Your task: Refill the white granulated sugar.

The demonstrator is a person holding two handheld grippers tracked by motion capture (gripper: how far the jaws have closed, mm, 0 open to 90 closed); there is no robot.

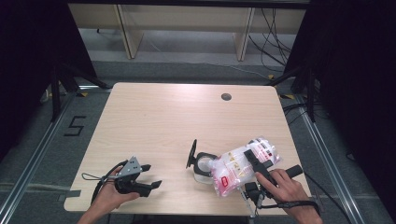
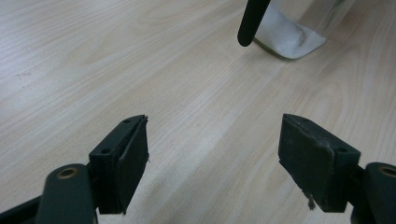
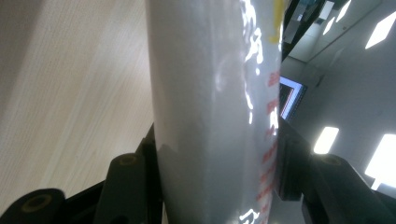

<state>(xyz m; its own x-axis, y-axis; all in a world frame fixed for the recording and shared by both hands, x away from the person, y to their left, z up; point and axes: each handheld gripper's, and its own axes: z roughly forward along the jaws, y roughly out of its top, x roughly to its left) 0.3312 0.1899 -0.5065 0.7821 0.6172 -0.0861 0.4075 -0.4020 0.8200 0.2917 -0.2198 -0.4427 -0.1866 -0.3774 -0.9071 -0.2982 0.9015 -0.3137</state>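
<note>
Right tool (image 1: 256, 164) grips a slack bag (image 1: 243, 165) over a cup (image 1: 203, 167); left tool (image 1: 150, 176) open; contents may overshoot.

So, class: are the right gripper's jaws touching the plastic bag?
Touching. In the right gripper view the plastic bag is pinched between both jaws of the right gripper, no gap either side.

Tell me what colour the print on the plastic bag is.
Red print on the white plastic bag, clearest in the high view.
</note>
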